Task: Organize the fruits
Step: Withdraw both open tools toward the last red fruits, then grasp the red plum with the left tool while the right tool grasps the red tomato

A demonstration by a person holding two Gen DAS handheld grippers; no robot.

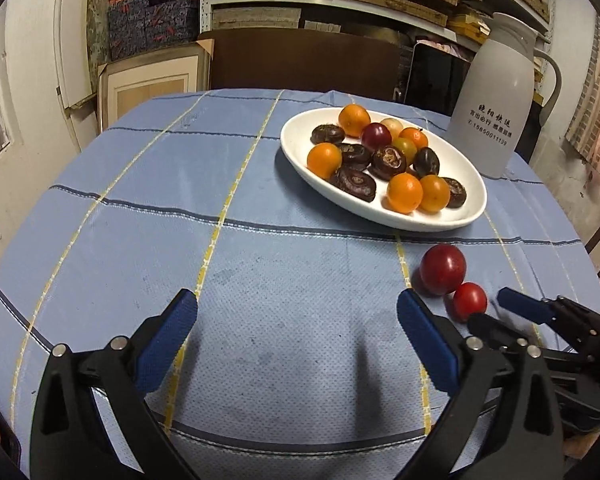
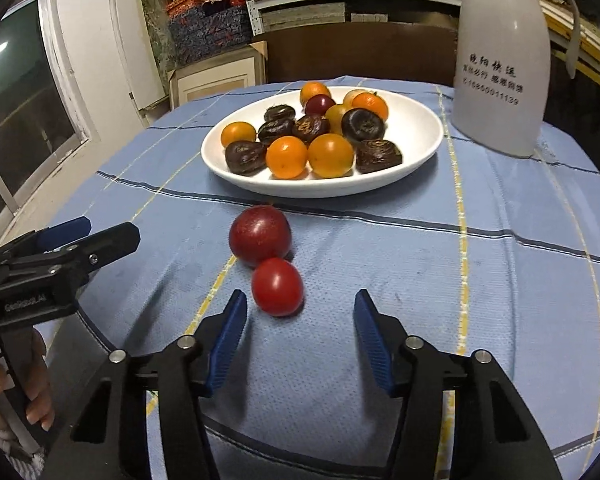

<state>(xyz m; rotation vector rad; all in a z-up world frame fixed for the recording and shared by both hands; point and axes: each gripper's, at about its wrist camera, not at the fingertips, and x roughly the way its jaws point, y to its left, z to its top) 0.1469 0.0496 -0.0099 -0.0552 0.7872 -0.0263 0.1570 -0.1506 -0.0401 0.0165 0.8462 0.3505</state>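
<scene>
Left gripper [image 1: 296,312]: jaws spread wide over bare tablecloth [image 1: 260,264], nothing held, angled downward. Plate [image 2: 420,120]: white, heaped with orange and dark fruits, set beyond. Plum [image 2: 260,236] and tomato [image 2: 277,286]: touching each other on the cloth, just before the plate. Right gripper [image 2: 300,308]: partly open, empty, pitched downward, tomato just ahead of its fingertips. Step judged: pickup of the tomato; advance and closure are required next.
</scene>
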